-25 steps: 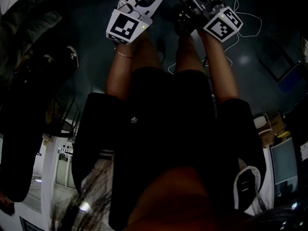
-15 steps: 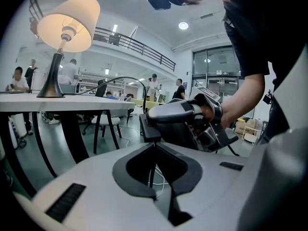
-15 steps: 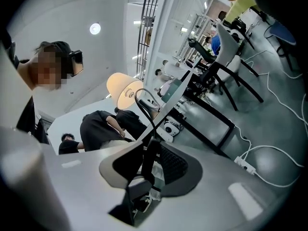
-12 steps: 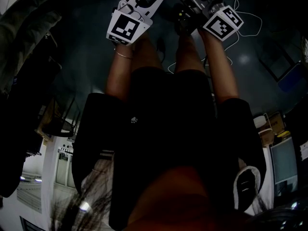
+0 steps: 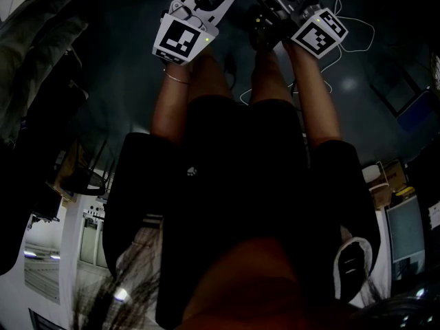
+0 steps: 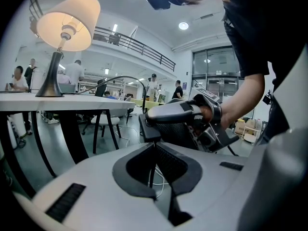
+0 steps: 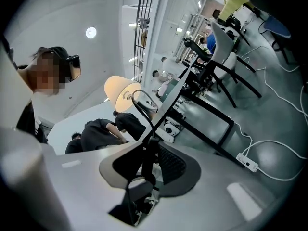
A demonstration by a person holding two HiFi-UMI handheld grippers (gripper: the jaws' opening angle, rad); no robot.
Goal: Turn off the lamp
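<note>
**Ana:** Where is the lamp?

**Ben:** The table lamp (image 6: 65, 23) with the cream cloth shade and the thin dark stand sits on the flat white desk (image 6: 72, 102). It is up high and to the left of the grey left claw (image 6: 154, 150). The shade glows, so the light is on

**Ana:** Is a claw touching it?

**Ben:** No. Both claws are well away from the lamp, lower than the desk top. A thin black cord (image 6: 126, 77) bends over from the desk side and runs down to a small black box (image 7: 150, 159)

**Ana:** What about the right claw?

**Ben:** The grey right claw (image 7: 149, 146) has that small black box between its two sides. The sides stand a fair bit apart and look snug on the box. A hand (image 6: 211, 114) holds this claw

**Ana:** And the left claw?

**Ben:** It is narrow, almost shut. A thin bit of the black cord seems to be pinched in it. The small black box is just past its tips, so the two claws are close together
</note>
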